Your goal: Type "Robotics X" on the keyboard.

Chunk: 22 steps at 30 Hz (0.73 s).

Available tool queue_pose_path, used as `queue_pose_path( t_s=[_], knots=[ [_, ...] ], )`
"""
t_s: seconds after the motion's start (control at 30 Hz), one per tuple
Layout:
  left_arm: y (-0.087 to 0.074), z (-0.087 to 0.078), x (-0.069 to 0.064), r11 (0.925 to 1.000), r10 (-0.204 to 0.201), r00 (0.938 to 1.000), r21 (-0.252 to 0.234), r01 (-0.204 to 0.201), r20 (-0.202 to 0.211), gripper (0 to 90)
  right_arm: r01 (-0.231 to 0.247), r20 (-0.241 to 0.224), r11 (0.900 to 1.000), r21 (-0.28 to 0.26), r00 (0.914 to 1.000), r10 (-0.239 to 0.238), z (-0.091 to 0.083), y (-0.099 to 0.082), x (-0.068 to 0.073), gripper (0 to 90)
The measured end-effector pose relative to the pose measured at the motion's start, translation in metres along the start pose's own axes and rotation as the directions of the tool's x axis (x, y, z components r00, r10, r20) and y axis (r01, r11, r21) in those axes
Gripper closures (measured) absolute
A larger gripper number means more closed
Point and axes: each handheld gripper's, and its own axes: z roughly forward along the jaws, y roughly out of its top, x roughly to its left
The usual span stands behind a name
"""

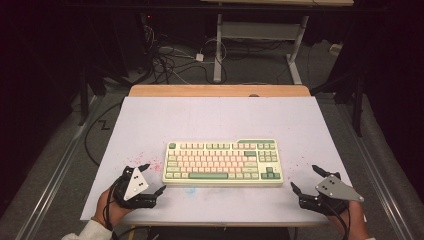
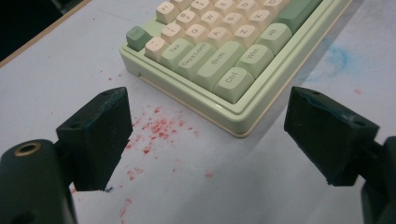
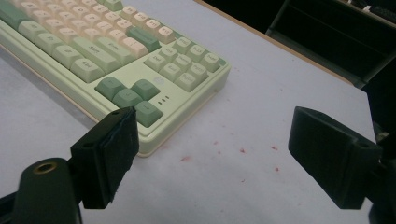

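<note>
At lower left of the high view, the left gripper [image 1: 153, 178] gapes wide and empty, just off the near left corner of the keyboard [image 1: 223, 162]. The keyboard lies centre frame on the counter [image 1: 150, 120], long axis running left to right. At lower right, the right gripper [image 1: 306, 179] is equally spread, holding nothing, slightly farther from its corner.

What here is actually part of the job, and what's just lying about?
Part of the job:
- keyboard, nearest to both tools
- left tool, open, beside its left end
- right tool, open, beside its right end

Just lying about:
- red specks on the table
- cables on the floor
- far desk frame
</note>
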Motion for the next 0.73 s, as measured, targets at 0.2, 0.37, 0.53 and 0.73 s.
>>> queue_pose_path(
  t_s=[0.2,0.37,0.53,0.73],
  knots=[
    [0.0004,-0.0003,-0.0011,1.0,-0.007,0.9999,-0.002,0.007,0.009,14.8,0.001,0.004,1.0,-0.002,1.0,-0.001,-0.0013,0.0003,0.0002,16.9],
    [0.0006,0.0019,-0.0011,1.0,-0.004,0.9999,0.006,0.004,0.013,14.8,-0.001,0.005,1.0,0.0,1.0,0.001,-0.001,0.0002,0.0006,16.8],
    [0.0006,0.0035,-0.0006,0.9999,-0.007,0.9999,0.015,0.007,0.015,14.8,-0.003,0.005,0.9999,0.01,1.0,0.003,0.0007,-0.001,-0.0006,16.9],
    [0.0031,0.0032,-0.0008,0.9999,-0.003,1.0,0.011,0.003,0.008,14.8,-0.015,0.006,0.9999,0.008,0.9999,0.015,-0.0004,-0.0016,-0.0008,16.8]
  ],
)
